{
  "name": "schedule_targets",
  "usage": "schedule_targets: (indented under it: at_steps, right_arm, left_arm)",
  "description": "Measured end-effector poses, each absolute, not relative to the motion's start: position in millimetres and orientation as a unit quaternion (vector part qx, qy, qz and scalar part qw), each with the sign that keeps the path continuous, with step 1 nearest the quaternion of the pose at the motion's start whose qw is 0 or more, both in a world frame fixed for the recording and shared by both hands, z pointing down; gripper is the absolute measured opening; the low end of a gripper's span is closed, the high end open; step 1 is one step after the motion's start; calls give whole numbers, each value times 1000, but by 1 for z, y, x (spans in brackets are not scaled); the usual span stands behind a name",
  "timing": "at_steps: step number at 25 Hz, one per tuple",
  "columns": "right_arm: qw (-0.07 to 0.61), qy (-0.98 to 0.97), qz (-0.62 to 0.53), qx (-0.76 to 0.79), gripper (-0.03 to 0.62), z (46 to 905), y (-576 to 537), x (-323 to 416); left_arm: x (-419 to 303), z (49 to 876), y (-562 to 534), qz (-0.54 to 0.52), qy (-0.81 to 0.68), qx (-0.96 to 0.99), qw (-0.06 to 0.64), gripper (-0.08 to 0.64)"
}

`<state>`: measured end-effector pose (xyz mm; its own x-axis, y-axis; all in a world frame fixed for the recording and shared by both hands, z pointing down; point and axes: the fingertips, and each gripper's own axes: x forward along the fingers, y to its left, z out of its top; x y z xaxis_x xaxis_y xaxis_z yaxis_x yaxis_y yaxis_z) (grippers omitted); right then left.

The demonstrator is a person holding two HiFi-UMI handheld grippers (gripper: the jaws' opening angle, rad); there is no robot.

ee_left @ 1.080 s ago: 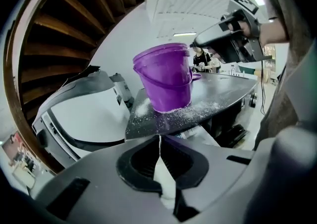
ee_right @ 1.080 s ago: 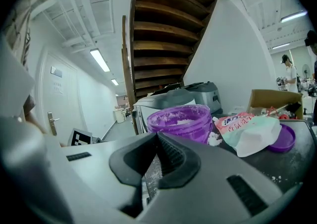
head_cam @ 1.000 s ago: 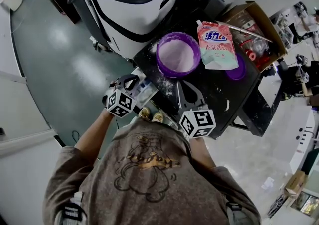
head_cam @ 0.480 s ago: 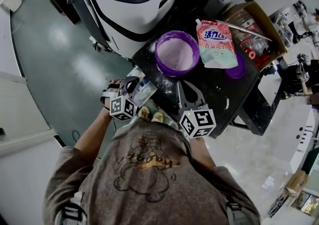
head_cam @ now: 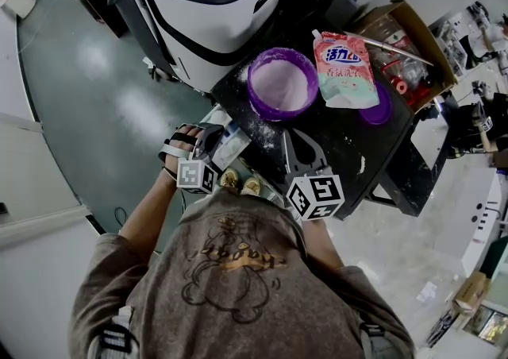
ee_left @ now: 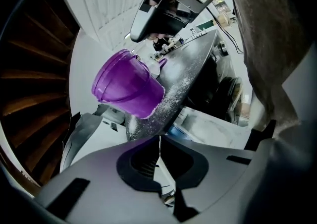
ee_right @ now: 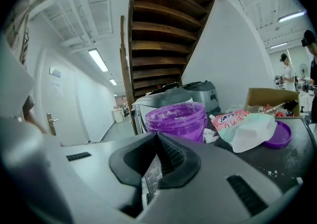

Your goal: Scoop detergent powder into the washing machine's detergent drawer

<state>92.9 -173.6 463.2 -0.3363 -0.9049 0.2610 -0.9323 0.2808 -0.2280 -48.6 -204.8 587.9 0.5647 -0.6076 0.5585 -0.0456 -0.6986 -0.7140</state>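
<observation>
Fingers on left gripper (ee_left: 159, 141) are pressed together, nothing between them. Same on right gripper (ee_right: 157, 141): tips meet, nothing held, only powder-specked tabletop visible through the slit lower down.

Left gripper sits off the near-left edge of the black table (head_cam: 341, 151), held low beside it. Just past its tips is the white detergent drawer with a blue insert (ee_left: 210, 128). In the head view the drawer (head_cam: 230, 141) pokes out at the table edge right next to that gripper (head_cam: 210, 133). Can't tell whether the tips touch it.

Right gripper (head_cam: 292, 139) is over the tabletop, pointed at the round purple plastic tub of white detergent powder (ee_right: 176, 119). The tub (head_cam: 282, 85) stands upright at the table's far-left corner, apart from both grippers. White powder is spilled on the table around its base.

Just right of the tub lies a pink-and-white detergent pouch (head_cam: 343, 70), flat on the table, its lower corner overlapping a round purple lid (head_cam: 379, 110). Beyond the pouch sits an open cardboard box (head_cam: 425, 36) with clutter inside. White-and-black washing machine (head_cam: 202, 8) stands behind the table's left end.
</observation>
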Motion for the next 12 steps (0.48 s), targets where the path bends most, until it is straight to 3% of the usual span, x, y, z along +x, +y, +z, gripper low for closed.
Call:
schedule_targets:
  at_steps: [4, 12]
  right_arm:
    - [39, -798, 171, 576, 2, 463, -173, 93]
    - [38, -792, 169, 585, 2, 461, -170, 100]
  left_arm:
    - [-52, 585, -207, -410, 216, -834, 299, 23]
    - [-77, 567, -231, -293, 334, -895, 42, 23]
